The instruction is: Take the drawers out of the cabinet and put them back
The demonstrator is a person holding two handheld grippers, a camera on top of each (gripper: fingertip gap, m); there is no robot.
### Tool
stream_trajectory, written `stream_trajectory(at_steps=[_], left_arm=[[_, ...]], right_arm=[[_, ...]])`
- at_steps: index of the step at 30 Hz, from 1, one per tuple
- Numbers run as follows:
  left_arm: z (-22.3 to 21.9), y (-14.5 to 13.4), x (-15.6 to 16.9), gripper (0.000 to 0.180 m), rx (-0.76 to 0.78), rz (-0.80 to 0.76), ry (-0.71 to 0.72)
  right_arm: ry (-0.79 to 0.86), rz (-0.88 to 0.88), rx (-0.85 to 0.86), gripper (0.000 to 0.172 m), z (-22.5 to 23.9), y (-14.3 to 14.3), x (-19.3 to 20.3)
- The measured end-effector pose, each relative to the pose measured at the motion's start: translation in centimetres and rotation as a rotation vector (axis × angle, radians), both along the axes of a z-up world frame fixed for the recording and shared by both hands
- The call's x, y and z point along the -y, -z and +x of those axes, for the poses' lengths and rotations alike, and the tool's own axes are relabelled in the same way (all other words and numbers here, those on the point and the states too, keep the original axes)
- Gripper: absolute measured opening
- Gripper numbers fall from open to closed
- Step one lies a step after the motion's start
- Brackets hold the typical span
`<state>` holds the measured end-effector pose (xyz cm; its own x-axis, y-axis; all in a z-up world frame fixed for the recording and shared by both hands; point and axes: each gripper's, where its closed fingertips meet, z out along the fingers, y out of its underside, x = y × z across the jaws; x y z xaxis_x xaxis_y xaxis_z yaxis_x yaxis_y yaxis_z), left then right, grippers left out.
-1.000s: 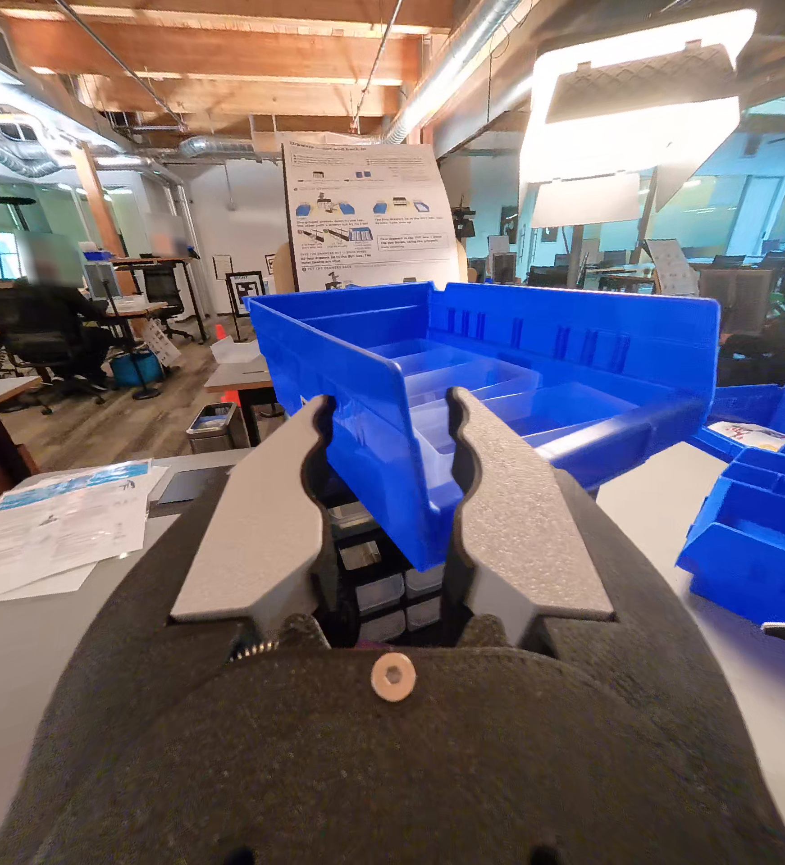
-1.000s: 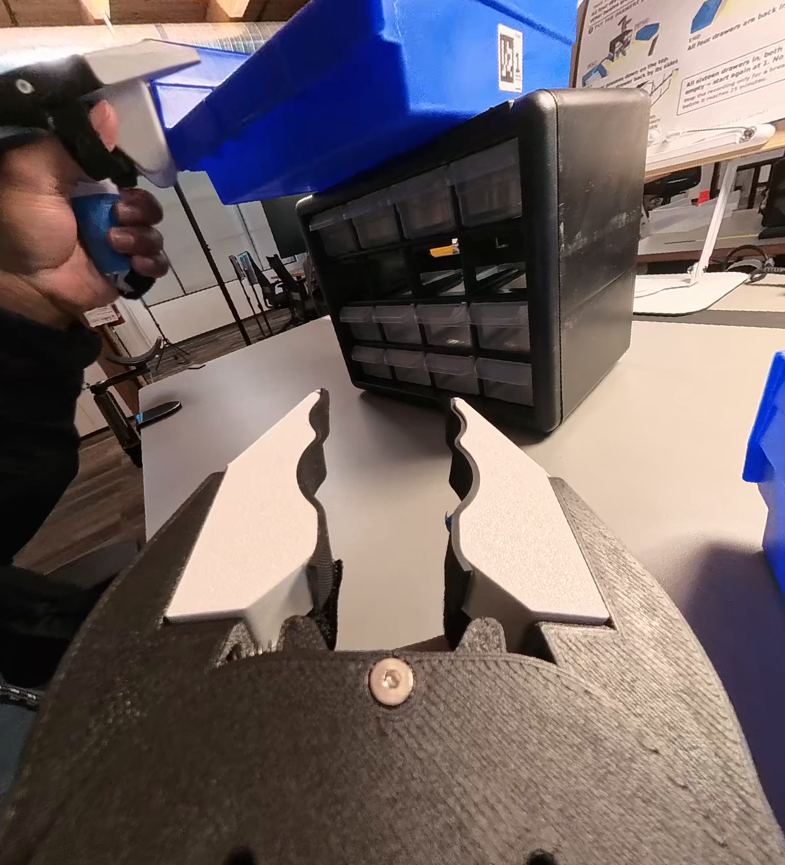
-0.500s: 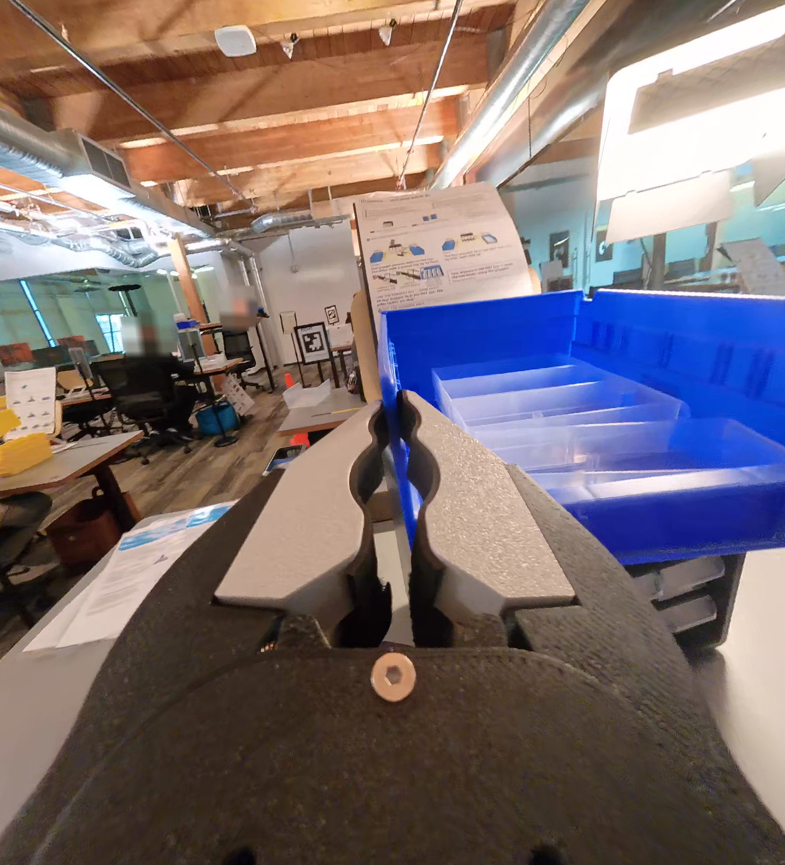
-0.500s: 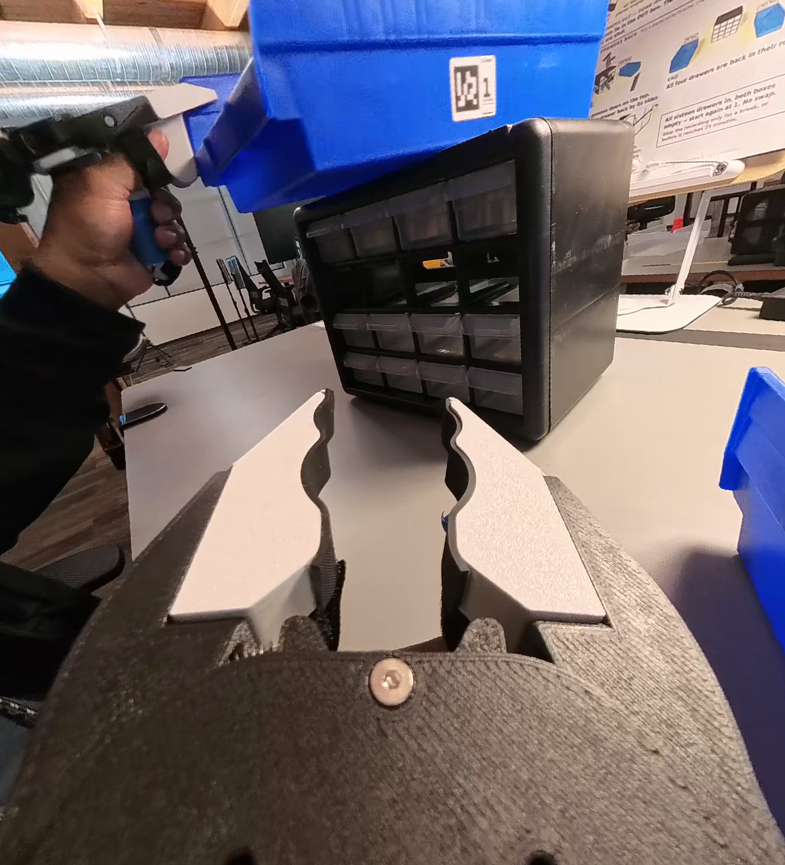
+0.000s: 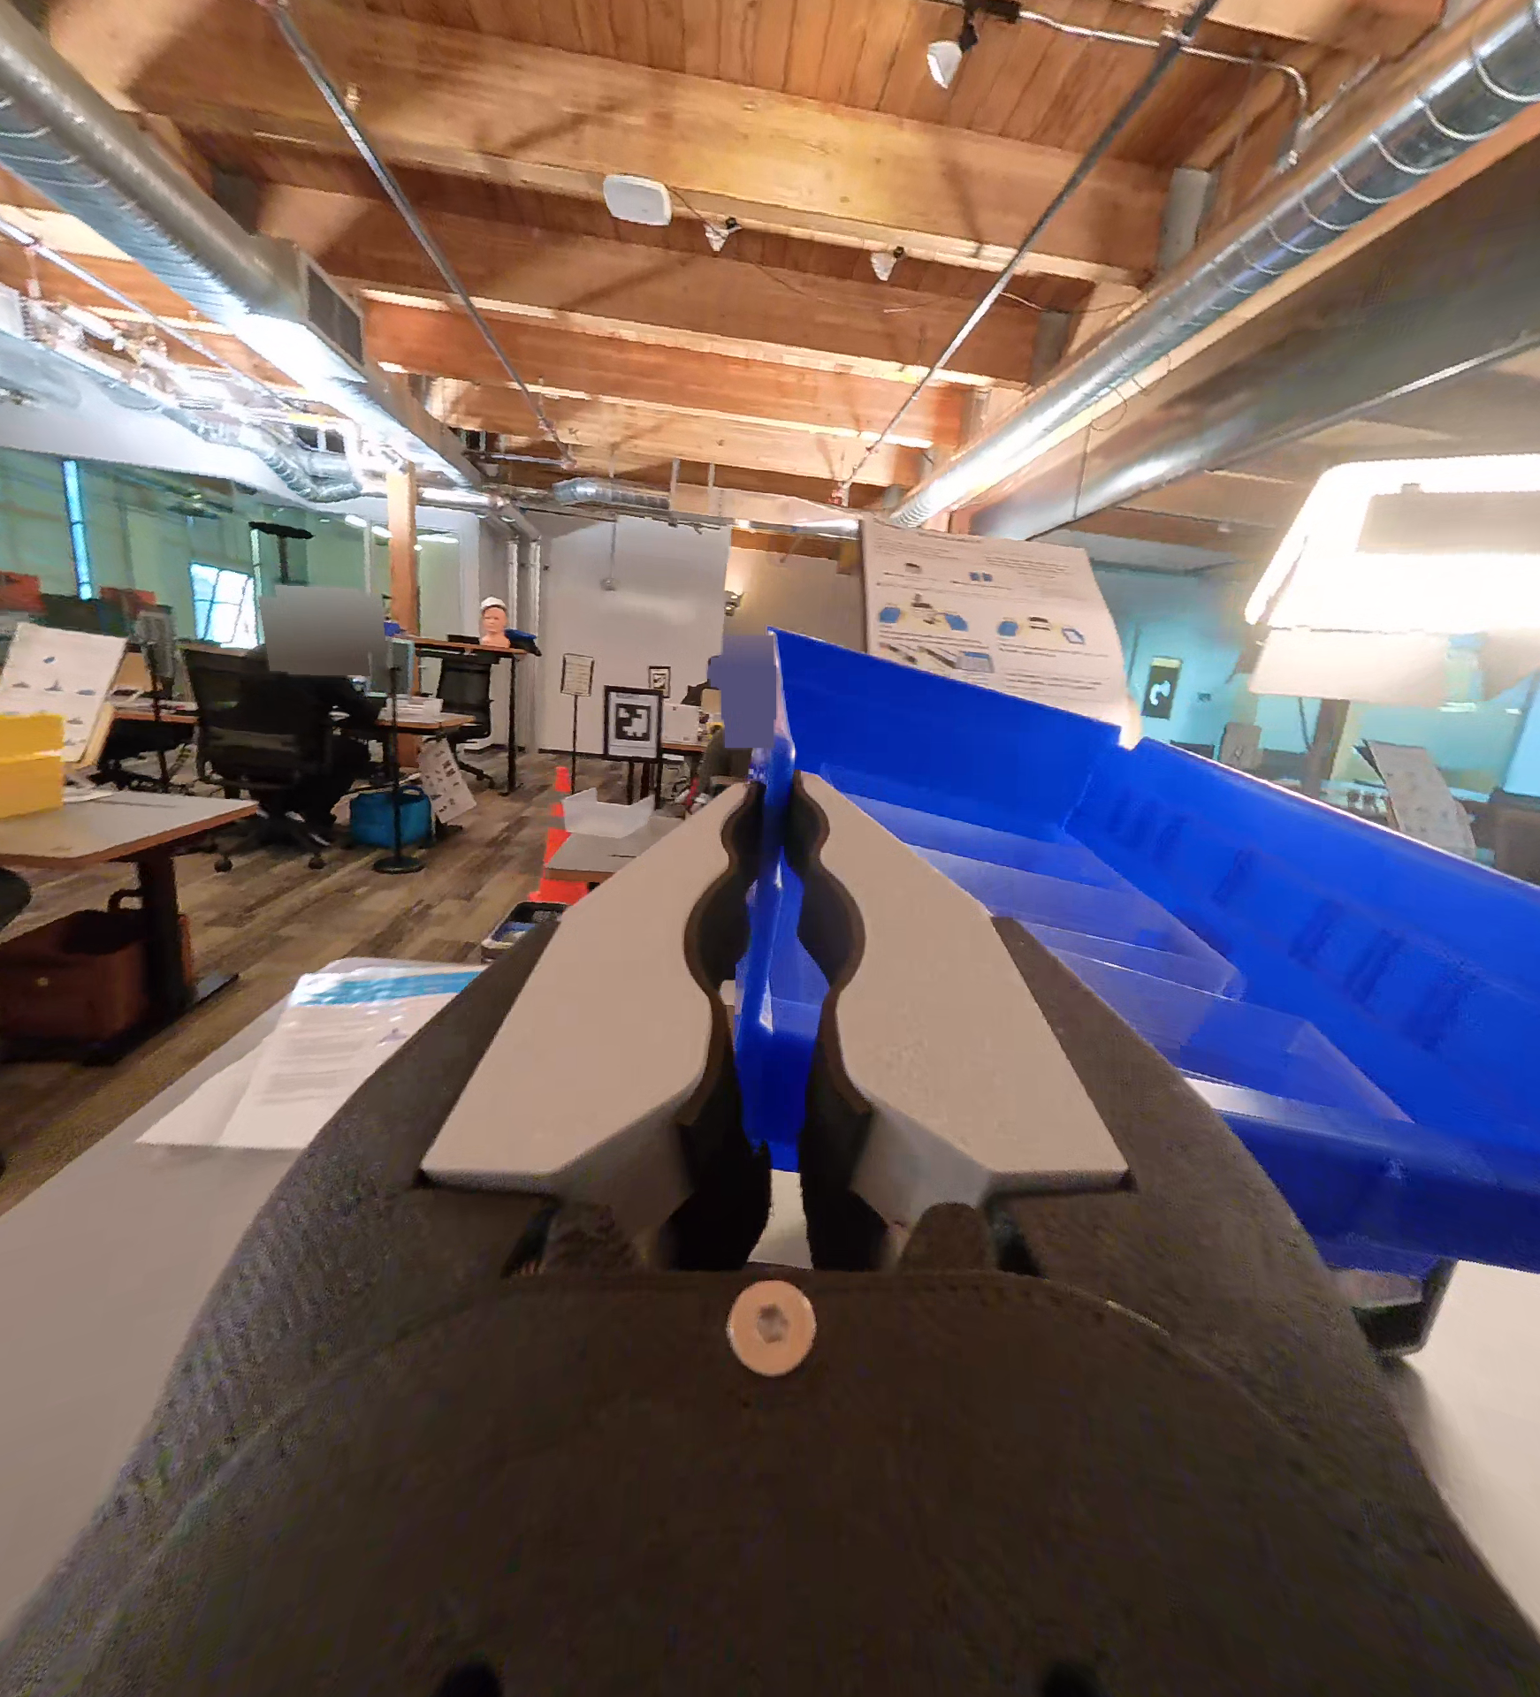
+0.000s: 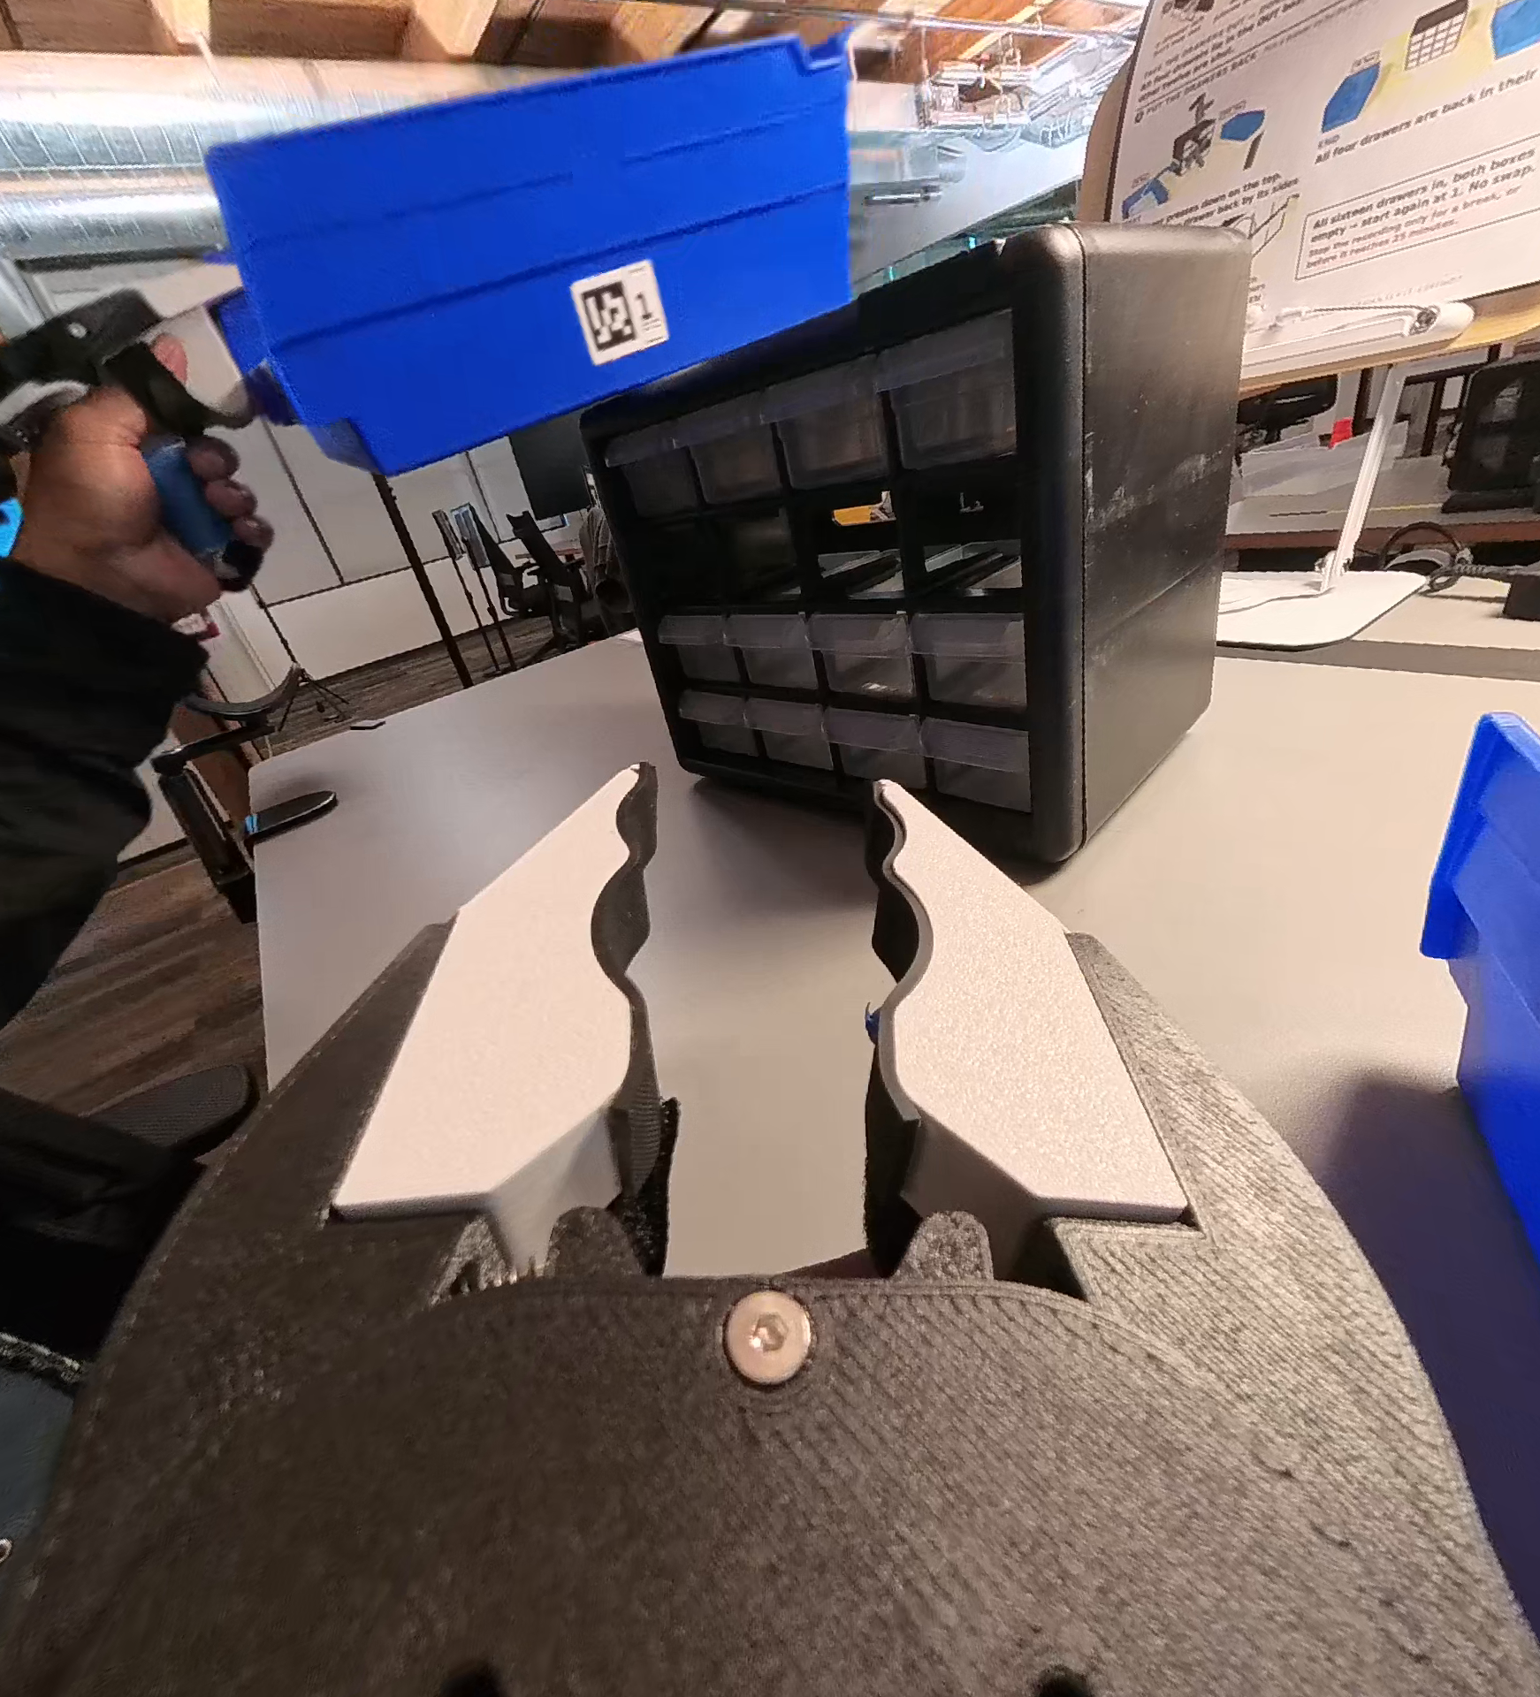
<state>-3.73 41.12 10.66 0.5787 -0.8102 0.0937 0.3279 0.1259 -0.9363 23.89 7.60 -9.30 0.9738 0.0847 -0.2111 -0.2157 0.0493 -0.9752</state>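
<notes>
My left gripper (image 5: 775, 808) is shut on the side wall of a blue bin (image 5: 1207, 918) and holds it tilted in the air. Several clear drawers (image 5: 1115, 973) lie inside the bin. The right wrist view shows the bin (image 6: 527, 266) lifted above and left of the black cabinet (image 6: 1143, 551), with the left gripper (image 6: 224, 395) clamped on its left end. The cabinet's second row of slots stands empty; the other rows hold clear drawers (image 6: 849, 652). My right gripper (image 6: 762, 808) is open and empty, low over the grey table (image 6: 472, 781) in front of the cabinet.
A second blue bin (image 6: 1538, 992) stands on the table at the right. An instruction sheet on a stand (image 6: 1354, 156) is behind the cabinet. Papers (image 5: 335, 1047) lie on the table at the left. Desks and chairs fill the room beyond.
My left gripper closed on the blue bin's wall and lifted the bin off the cabinet top, tilting it. My right gripper stayed open and almost still.
</notes>
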Motion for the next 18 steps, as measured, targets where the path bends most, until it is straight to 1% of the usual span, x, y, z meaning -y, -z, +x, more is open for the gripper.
stream_trajectory(at_steps=[4,7,12,18], left_arm=[[-5.5,0.8,-2.5,0.000,0.035,-0.042,-0.072],[-9.1,2.4,-4.6,0.000,-0.011,-0.057,-0.155],[-12.8,7.1,-8.3,0.000,-0.089,-0.129,-0.256],[-14.1,13.7,-12.6,0.000,-0.173,-0.227,-0.295]], right_arm=[[-0.001,-0.002,-0.004,0.047,0.0,0.0,0.0],[-0.004,-0.006,-0.007,0.047,0.0,0.1,-0.1],[-0.013,-0.015,-0.019,0.047,0.0,0.2,-0.2],[-0.011,-0.011,-0.020,0.047,0.1,0.2,-0.1]])
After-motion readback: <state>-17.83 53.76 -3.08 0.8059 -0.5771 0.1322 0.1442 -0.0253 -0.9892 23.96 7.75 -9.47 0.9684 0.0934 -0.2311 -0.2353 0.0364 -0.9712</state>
